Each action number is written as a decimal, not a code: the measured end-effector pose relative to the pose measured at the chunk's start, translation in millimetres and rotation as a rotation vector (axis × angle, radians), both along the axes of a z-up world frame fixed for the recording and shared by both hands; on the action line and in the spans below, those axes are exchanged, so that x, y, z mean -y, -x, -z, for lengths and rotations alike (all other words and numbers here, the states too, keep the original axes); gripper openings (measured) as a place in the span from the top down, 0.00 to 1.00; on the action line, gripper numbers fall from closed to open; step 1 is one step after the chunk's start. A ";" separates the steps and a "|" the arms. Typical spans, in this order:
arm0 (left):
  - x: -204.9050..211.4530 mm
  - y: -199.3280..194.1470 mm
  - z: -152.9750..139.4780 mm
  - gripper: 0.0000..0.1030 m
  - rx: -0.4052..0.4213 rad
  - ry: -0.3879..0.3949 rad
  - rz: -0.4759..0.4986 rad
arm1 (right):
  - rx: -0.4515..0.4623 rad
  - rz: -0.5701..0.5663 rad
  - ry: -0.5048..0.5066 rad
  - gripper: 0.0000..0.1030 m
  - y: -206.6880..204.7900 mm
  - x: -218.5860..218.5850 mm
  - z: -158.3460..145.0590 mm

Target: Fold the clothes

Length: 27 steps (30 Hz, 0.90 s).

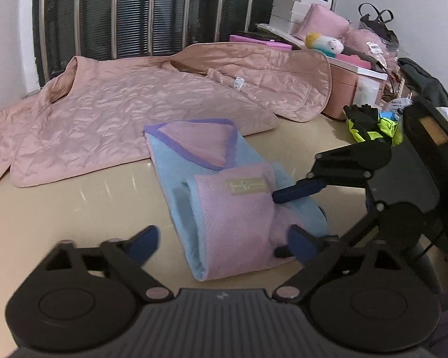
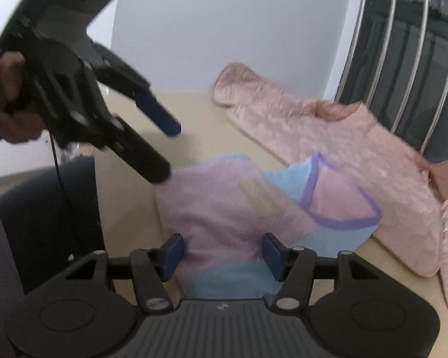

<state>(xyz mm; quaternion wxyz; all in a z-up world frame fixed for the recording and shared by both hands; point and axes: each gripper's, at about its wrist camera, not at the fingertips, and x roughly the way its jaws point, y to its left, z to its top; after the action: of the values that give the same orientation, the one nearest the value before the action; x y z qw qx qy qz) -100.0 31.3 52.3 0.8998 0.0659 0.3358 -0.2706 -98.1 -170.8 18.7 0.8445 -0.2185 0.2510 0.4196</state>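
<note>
A small pink and light-blue garment with purple trim lies folded on the beige table. My left gripper is open wide, and the garment's near end lies between its blue pads without touching them. My right gripper comes in from the right, with one finger over the pink fold and the other at its near edge. In the right wrist view the right gripper is open, its pads either side of the garment. There the left gripper hangs above the garment's left edge, held by a hand.
A pink quilted jacket is spread flat behind the garment, below a barred window. At the back right stand white boxes, pink pouches, a plush toy and a pink bin. A neon-yellow item lies near the right gripper.
</note>
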 end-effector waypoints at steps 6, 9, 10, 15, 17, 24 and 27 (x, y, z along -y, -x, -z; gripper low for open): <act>16.7 22.9 7.2 0.00 0.142 -0.074 0.149 | -0.186 0.042 -0.118 0.88 -21.8 15.1 -0.7; 30.3 35.6 18.4 0.00 0.217 -0.186 0.210 | -0.241 0.017 -0.160 0.93 -24.2 22.1 -8.1; 35.3 42.1 23.6 0.00 0.254 -0.225 0.231 | -0.255 0.010 -0.190 0.93 -25.2 24.9 -11.6; 55.8 64.7 43.0 0.00 0.479 -0.408 0.266 | -0.344 -0.027 -0.272 0.94 -24.3 48.0 -24.4; 63.3 69.5 52.0 0.00 0.557 -0.476 0.278 | -0.387 -0.048 -0.311 0.94 -22.0 57.9 -25.0; 74.5 68.1 59.7 0.47 0.536 -0.486 0.440 | -0.440 -0.061 -0.334 0.93 -11.1 72.3 -21.1; 74.6 50.8 53.7 0.75 0.411 -0.464 0.445 | -0.295 0.049 -0.284 0.74 4.5 71.4 -29.9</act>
<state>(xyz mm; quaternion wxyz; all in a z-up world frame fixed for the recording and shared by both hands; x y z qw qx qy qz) -150.8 -43.4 -1.4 0.8289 0.3920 0.1782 -0.3572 -102.6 -242.1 48.6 0.8310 -0.0270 0.3155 0.4574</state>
